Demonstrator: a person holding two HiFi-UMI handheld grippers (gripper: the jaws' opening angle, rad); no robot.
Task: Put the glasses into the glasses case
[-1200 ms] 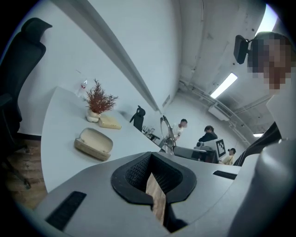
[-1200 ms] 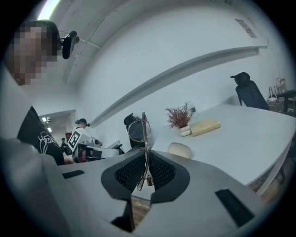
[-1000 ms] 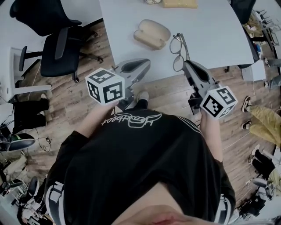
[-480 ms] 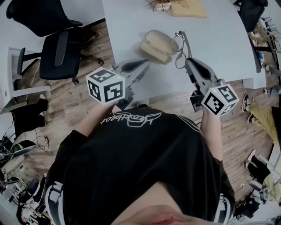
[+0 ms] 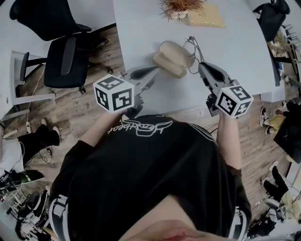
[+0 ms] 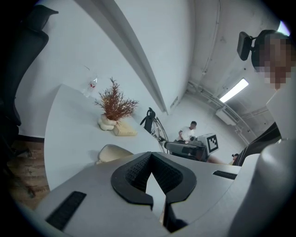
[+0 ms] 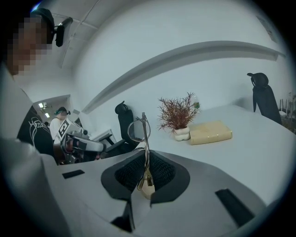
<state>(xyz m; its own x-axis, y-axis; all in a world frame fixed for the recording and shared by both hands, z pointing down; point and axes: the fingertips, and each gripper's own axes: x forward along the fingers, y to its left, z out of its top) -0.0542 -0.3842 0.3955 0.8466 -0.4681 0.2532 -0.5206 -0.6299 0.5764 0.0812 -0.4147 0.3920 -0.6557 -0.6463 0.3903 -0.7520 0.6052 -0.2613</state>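
The open beige glasses case (image 5: pixel 173 57) lies on the white table (image 5: pixel 235 56) near its front edge; it also shows low in the left gripper view (image 6: pixel 113 152). My right gripper (image 5: pixel 202 67) is shut on the thin wire-framed glasses (image 5: pixel 192 47), which hang just right of the case. In the right gripper view the glasses (image 7: pixel 138 129) stand upright, pinched between the black pads of the right gripper (image 7: pixel 146 173). My left gripper (image 5: pixel 155 71) hovers at the case's near left side, shut with nothing in it (image 6: pixel 151 183).
A dried red plant in a white pot (image 5: pixel 178 8) and a tan block (image 5: pixel 205 17) stand at the table's far side. Black office chairs (image 5: pixel 66 52) stand on the wooden floor to the left. Another person (image 6: pixel 188 133) sits in the far background.
Both grippers have moved forward over the table. The glasses, still held, have come from the table's front edge to right beside the case. The left gripper has closed in on the case.
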